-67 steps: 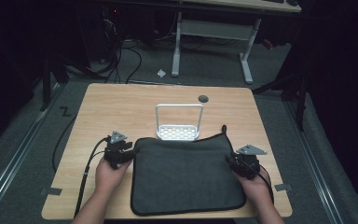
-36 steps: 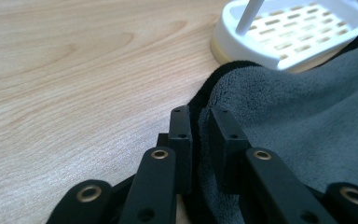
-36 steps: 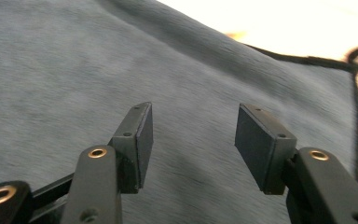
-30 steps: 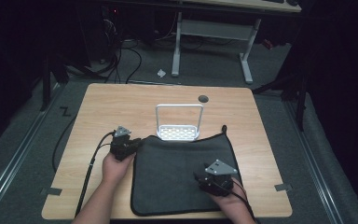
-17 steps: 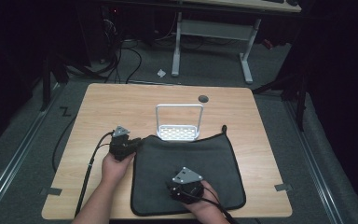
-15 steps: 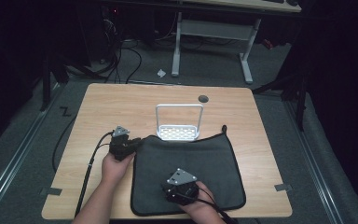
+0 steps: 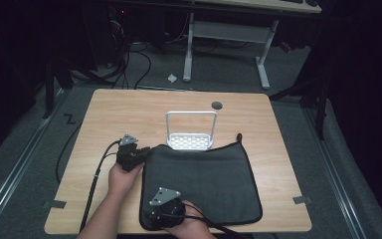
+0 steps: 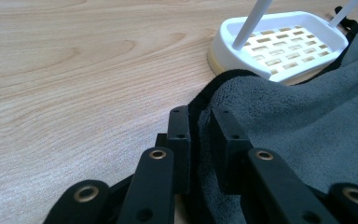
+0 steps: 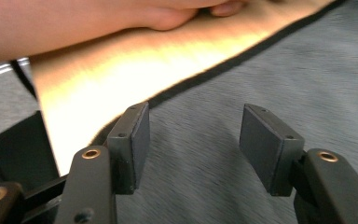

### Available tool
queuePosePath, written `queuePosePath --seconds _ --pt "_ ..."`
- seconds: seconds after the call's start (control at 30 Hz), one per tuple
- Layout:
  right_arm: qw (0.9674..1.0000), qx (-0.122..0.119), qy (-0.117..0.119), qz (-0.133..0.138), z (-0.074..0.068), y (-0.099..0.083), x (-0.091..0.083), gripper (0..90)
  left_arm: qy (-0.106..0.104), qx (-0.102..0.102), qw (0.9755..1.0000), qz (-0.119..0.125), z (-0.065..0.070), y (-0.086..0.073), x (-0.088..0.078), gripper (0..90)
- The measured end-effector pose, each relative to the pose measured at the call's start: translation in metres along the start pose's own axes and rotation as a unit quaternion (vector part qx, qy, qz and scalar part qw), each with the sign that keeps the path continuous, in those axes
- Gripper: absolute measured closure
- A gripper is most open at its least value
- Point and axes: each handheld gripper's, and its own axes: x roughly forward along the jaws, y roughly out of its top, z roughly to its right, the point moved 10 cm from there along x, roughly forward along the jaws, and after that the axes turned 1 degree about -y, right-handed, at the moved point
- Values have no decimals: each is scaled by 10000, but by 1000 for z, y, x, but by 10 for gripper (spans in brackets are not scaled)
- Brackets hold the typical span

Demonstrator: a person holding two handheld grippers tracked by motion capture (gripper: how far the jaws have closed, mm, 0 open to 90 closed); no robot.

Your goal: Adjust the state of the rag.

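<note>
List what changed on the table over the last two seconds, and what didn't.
The right gripper let go of the mat's right edge, crossed leftward to its near left corner and has just been opening, nothing between its jaws. The left gripper stayed clamped on the mat's far left corner. Mat and rack unmoved.

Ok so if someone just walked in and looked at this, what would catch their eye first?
Probably the dark grey mat spread over the near middle of the wooden table. The left gripper pinches the mat's far left corner, while the right gripper hangs open over the cloth near its near left edge. Behind the mat stands a white slotted rack.
</note>
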Motion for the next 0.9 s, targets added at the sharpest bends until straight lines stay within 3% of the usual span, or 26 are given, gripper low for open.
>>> queuePosePath --seconds 0.2,0.3,0.43,0.73,0.9 --pt "9994 18 313 -110 -20 -1 7 389 -3 1 10000 -54 0 -1 1 785" --pt "9995 -126 255 -135 -25 -1 9 352 -6 3 10000 -49 0 -1 1 785" --pt "9989 -435 34 -159 -26 -2 10 372 -6 17 10000 -41 0 -1 1 784" --pt "9987 -431 -175 -231 -8 -3 3 739 -6 -46 10000 -85 -1 -1 1 791" --pt "9985 -506 -176 -119 -4 -1 -4 812 -43 -90 9999 -23 -1 -1 0 801"
